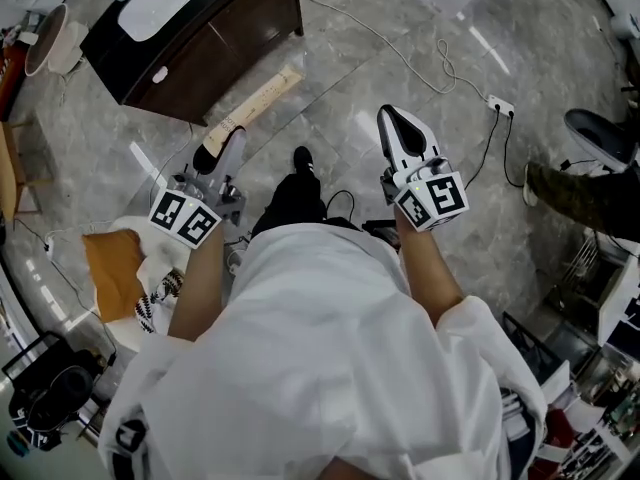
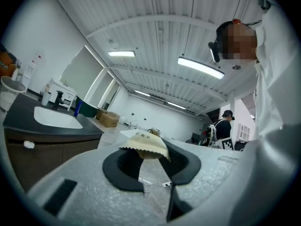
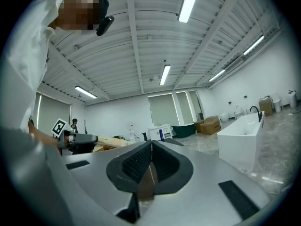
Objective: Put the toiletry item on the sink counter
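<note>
While you held both tools out in front of you above the grey marble floor [image 1: 400, 48], your left tongs [image 2: 149, 160] were clamped on the near end of a long cream packet [image 2: 145, 144]. Its zigzag-cut edge sat pinched between the dark pads, and the rest of it stuck out straight ahead of them. The packet touched nothing but those tongs.

Your right tongs [image 3: 150, 163] were pressed together with nothing between them. You carried them to the right of the left pair, apart from it.

Further out, the sink surface [image 2: 19, 114], dark with a white basin [image 2: 55, 118] set into it, stood ahead of the left tongs and off to their left. It was well apart from the packet's far end. A black tap [image 2: 57, 100] stood at the back of the basin.

Ahead of the right tongs and off to their right, a white bathtub [image 3: 241, 138] stood on the floor. A white cable with a power strip [image 1: 500, 104] also lay across the floor ahead of the right tongs.
</note>
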Tool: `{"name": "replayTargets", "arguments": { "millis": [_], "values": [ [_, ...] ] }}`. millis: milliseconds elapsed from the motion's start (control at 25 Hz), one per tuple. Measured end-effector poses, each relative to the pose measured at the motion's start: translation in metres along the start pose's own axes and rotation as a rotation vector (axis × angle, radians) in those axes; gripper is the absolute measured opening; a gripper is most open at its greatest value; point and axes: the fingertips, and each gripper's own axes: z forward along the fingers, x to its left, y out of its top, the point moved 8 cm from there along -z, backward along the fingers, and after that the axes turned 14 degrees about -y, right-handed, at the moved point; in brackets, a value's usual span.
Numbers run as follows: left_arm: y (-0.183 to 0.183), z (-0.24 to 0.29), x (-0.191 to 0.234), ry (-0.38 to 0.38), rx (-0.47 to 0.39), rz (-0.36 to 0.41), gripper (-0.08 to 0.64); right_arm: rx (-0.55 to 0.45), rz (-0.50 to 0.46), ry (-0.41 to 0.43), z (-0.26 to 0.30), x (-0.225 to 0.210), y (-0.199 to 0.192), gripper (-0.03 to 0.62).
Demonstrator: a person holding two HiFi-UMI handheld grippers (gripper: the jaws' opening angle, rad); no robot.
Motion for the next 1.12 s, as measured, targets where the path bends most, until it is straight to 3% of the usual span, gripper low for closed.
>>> {"name": "replayTargets", "arguments": {
  "millis": [320, 640, 1120],
  "values": [
    [0.039, 0.046, 0.084, 0.009, -0.073, 0.017, 0.100, -0.021, -0.049, 0.029, 0.094, -0.020, 0.031, 0.015],
    [0.081, 0.104, 0.152, -0.058, -0.109, 0.040, 0.100, -0.041, -0.089, 0.022, 0.181, -0.038, 0.063, 0.015],
    [0.088, 0.191, 0.232, -0.128, -0.088, -0.007, 0.100, -0.021, -0.067, -0.029, 0.259, -0.091, 0.066, 0.015]
  ]
}}
